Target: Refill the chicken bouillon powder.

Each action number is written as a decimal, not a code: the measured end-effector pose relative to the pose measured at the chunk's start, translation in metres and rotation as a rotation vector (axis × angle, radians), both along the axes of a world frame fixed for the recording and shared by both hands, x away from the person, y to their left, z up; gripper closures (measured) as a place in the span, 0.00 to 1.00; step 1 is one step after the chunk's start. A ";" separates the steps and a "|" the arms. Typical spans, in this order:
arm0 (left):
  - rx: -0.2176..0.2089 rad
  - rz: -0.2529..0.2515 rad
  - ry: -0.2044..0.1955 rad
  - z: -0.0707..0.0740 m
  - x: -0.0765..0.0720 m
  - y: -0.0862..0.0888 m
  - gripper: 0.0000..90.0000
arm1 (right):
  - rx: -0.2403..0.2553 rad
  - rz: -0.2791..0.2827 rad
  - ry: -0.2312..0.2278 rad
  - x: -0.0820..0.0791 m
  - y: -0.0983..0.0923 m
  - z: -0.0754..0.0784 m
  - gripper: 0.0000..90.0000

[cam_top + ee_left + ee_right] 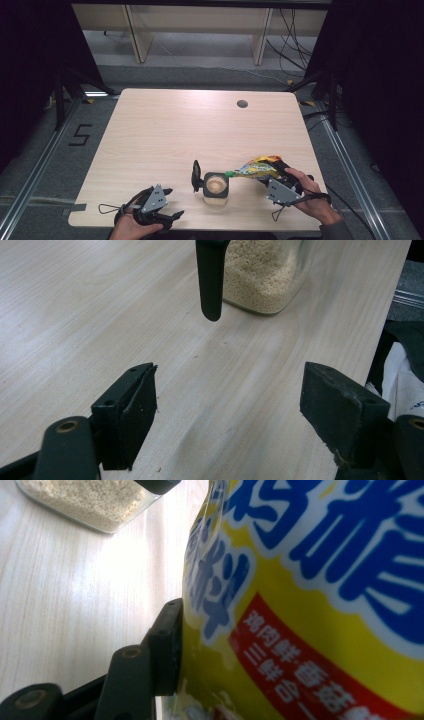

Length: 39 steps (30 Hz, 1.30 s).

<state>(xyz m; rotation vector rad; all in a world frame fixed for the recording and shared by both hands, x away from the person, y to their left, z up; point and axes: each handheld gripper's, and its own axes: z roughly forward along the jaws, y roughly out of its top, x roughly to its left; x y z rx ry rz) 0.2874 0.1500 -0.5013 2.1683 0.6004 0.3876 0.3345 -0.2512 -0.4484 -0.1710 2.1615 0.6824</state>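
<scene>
A clear glass jar (216,186) of pale grains stands near the table's front edge, its black flip lid (196,176) swung open to the left. My right gripper (272,172) is shut on a yellow seasoning bag (257,167), which lies tilted with its green-tipped corner over the jar's mouth. In the right gripper view the bag (310,605) presses against the left finger (167,640) and hides the other jaw; the jar (80,500) shows at top left. My left gripper (172,202) rests open at the front left, its jaws (227,405) wide apart facing the lid (210,280) and jar (265,275).
The light wooden table (165,130) has a round cable hole (242,104) near its far right. Wooden furniture legs and cables stand on the floor beyond the far edge. The jar sits close to the table's front edge.
</scene>
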 end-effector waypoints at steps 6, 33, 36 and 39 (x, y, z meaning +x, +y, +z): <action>0.005 -0.003 0.011 0.000 0.000 -0.001 0.25 | 0.095 -0.006 0.065 0.009 -0.007 -0.001 0.55; 0.016 -0.008 0.013 0.000 0.000 -0.001 0.25 | 0.477 -0.194 0.295 0.049 -0.029 -0.023 0.57; 0.025 -0.006 0.014 0.001 0.001 0.000 0.25 | 0.504 -0.208 0.319 0.049 -0.032 -0.024 0.57; 0.023 -0.003 -0.003 0.001 0.001 0.000 0.25 | 0.516 -0.217 0.329 0.050 -0.034 -0.025 0.57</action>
